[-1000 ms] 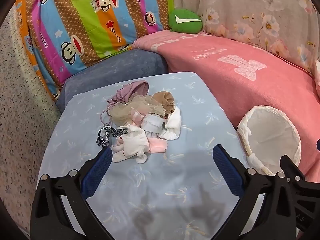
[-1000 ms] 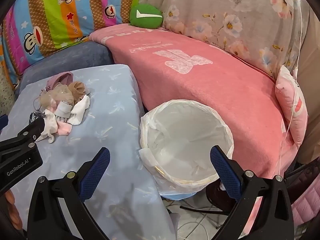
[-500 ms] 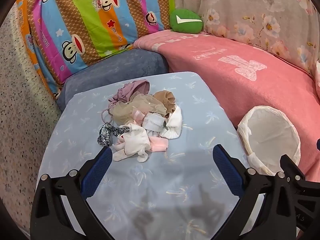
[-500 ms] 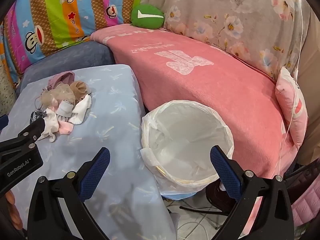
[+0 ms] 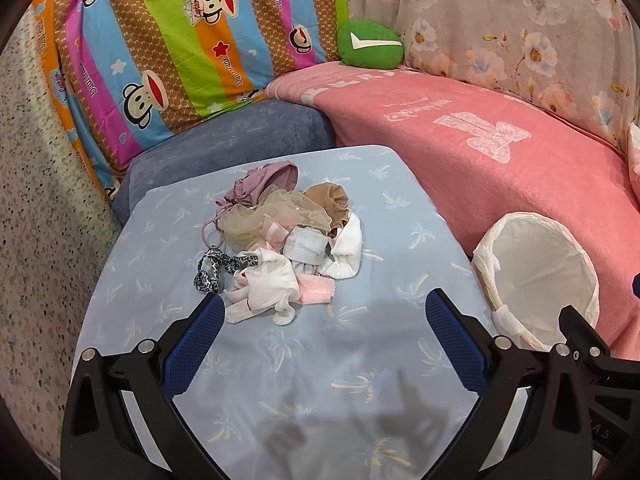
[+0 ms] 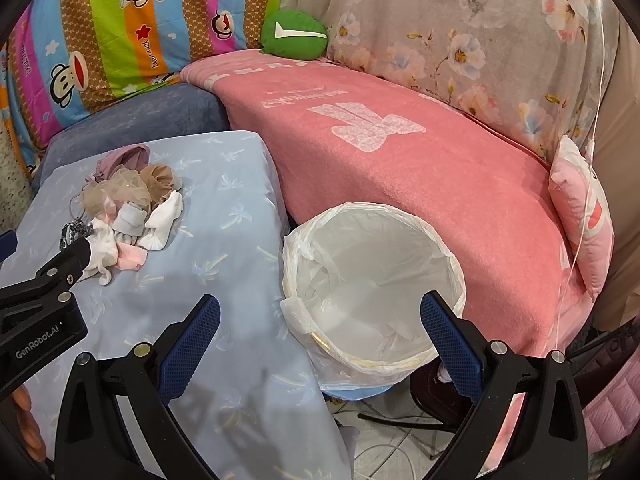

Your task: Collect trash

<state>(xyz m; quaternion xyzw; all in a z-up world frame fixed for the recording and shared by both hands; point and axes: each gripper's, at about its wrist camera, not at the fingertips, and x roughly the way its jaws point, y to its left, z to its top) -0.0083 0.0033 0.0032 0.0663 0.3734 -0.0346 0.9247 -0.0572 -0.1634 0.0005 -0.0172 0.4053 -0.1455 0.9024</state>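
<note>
The left tool (image 5: pixel 320 312) stands with its jaws spread wide and nothing between them, poised above the blue palm-print bench (image 5: pixel 328 380) just short of the pile of trash (image 5: pixel 280 248); its left pad sits just beside the near white sock (image 5: pixel 266 288) at the pile's front edge. The right tool (image 6: pixel 320 316) is likewise spread and empty, held over the near rim of the lined bin (image 6: pixel 372 280), which stands off the bench's right edge against the pink blanket (image 6: pixel 420 168).

The pile is a loose tangle of socks, sheer tan netting (image 5: pixel 272 216), a mauve cloth (image 5: pixel 260 184) and a leopard-print band (image 5: pixel 212 272); a pinch on one piece could, in my judgement, drag a neighbour partway and shed it on the bench or in the gap before the bin; a shallow bite may slip off the thin fabric; the cords and netting could snag on a pad and refuse to drop; the bin's liner looks light and could be pushed over by a careless sweep of the right tool.

Against the frame a second back, the left tool has crept slightly nearer the pile, which now sits a touch lower and larger in its view; the right tool's view has barely shifted; both tools were spread then as now, and the pile lies undisturbed.
</note>
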